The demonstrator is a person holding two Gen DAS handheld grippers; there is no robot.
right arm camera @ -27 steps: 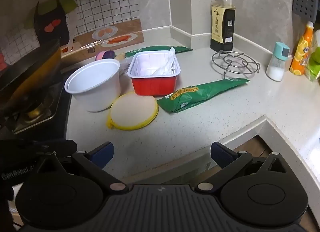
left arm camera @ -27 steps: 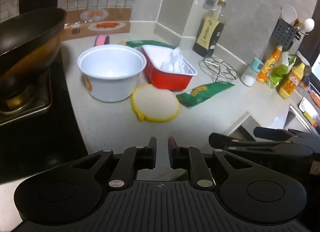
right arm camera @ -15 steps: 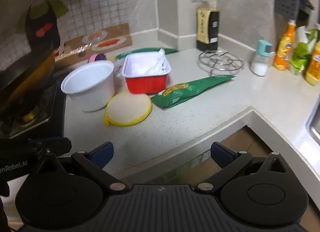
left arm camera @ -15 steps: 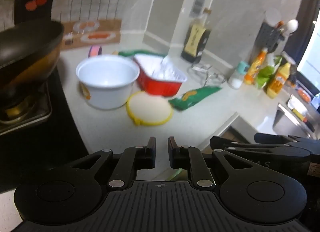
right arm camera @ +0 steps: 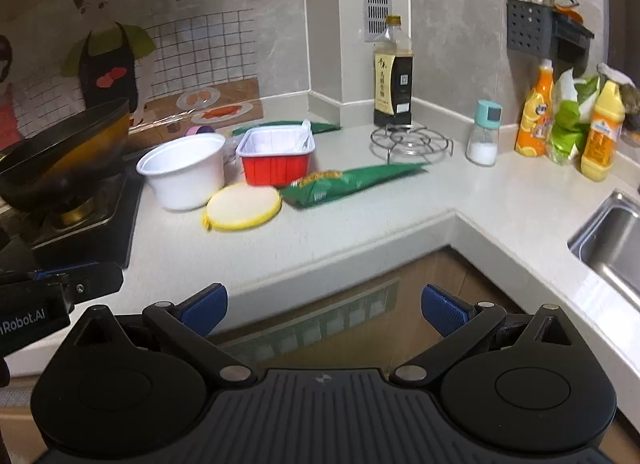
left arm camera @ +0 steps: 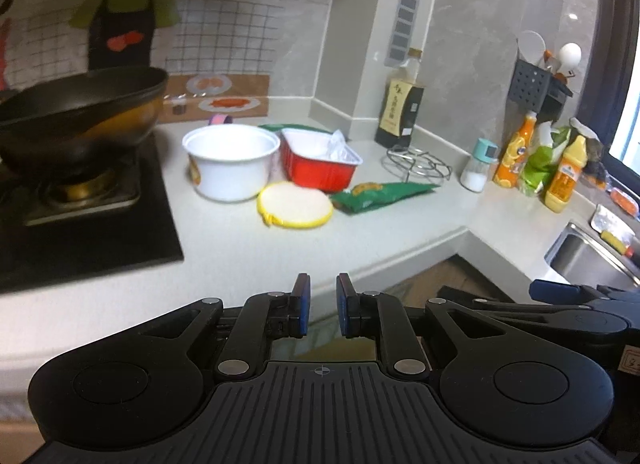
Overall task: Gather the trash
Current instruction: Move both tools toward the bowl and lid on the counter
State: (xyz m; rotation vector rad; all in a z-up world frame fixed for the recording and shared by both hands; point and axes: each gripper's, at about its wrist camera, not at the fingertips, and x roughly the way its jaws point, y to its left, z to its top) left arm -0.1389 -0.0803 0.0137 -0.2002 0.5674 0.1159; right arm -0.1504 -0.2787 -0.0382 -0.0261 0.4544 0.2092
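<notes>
Both grippers hover off the worktop [right arm camera: 360,232] edge: left gripper [left arm camera: 322,310] nearly closed, empty; right gripper [right arm camera: 323,310] wide open. Bowl [right arm camera: 182,171], lid [right arm camera: 242,205], red tray [right arm camera: 276,161], green wrapper [right arm camera: 352,181] lie at twelve o'clock.

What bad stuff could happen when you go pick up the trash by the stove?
1. The white bowl sits right beside the wok on the burner, so reaching for it might bump the wok.
2. The red tray has crumpled plastic inside; tipping it could spill that out.
3. The yellow lid lies flat on the counter, so the open right tool may slip off it.
</notes>
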